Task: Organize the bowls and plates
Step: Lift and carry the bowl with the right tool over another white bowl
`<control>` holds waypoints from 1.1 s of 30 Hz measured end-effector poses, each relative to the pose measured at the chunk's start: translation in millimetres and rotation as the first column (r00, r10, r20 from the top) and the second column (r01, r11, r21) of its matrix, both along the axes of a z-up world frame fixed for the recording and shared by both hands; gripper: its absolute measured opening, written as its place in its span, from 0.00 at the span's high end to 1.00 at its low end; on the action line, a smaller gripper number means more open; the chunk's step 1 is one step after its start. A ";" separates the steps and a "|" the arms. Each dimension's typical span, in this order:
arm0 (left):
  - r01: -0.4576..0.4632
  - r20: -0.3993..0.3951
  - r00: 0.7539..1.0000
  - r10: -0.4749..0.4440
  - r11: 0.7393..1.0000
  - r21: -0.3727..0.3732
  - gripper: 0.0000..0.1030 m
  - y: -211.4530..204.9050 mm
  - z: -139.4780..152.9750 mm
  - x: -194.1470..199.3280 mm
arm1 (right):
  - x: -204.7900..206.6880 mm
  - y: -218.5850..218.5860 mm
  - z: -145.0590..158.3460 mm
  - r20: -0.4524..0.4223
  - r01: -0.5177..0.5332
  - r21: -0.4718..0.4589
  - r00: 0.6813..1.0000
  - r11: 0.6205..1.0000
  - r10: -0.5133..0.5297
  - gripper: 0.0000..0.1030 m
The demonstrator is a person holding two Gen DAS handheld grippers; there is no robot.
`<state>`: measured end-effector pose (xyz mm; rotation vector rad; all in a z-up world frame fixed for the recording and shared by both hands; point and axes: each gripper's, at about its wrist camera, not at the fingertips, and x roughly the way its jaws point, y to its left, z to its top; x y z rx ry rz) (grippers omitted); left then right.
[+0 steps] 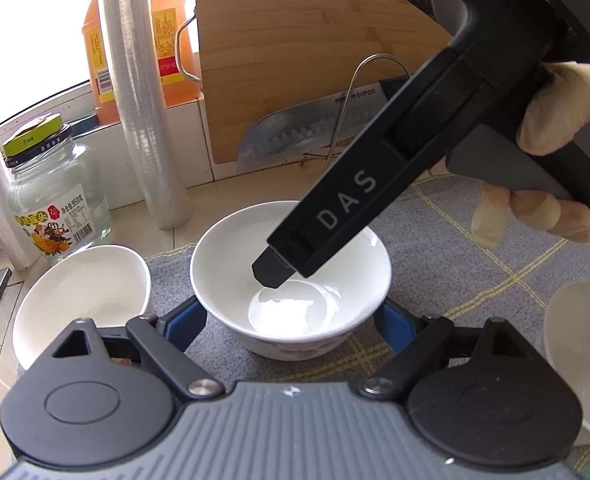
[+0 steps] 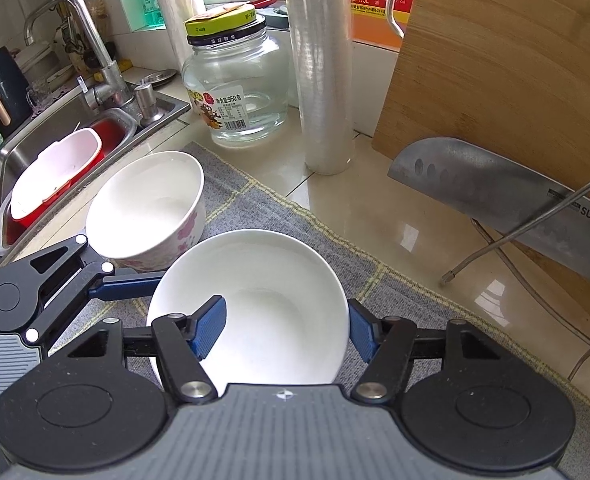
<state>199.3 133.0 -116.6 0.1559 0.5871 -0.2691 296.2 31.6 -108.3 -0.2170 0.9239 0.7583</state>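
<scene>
A white bowl (image 1: 223,264) (image 2: 279,264) stands on a grey checked mat (image 1: 475,240) (image 2: 255,204). My left gripper (image 1: 291,314) is shut on it, one blue pad against each side. My right gripper (image 2: 286,306) is open over the same bowl, with its left finger (image 2: 209,328) inside and its right finger (image 2: 361,332) outside the right wall. In the left wrist view a gloved hand (image 1: 563,112) holds the right gripper, and its black finger (image 1: 271,276) dips into the bowl. A second white bowl with pink flowers (image 1: 83,296) (image 2: 147,208) stands just to the left. A third bowl (image 1: 575,352) lies at the right edge.
Behind the mat stand a glass jar (image 1: 55,200) (image 2: 239,92), a roll of cling film (image 1: 143,120) (image 2: 327,80), and a wooden cutting board (image 1: 295,60) (image 2: 495,60) with a cleaver (image 1: 295,136) (image 2: 495,192) on a wire rack. A sink (image 2: 55,148) holding a red basin lies left.
</scene>
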 end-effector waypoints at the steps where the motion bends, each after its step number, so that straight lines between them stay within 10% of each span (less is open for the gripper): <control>1: 0.005 -0.003 1.000 -0.005 1.000 0.005 0.13 -0.5 0.8 -0.7 | -0.9 -0.7 0.3 -0.003 0.001 0.001 1.000 1.000 -0.001 0.32; 33: 0.198 -0.064 0.978 -0.197 0.980 0.004 0.12 -20.2 45.9 -77.0 | -106.0 -55.0 44.9 -0.019 0.102 0.074 0.995 0.992 -0.100 0.30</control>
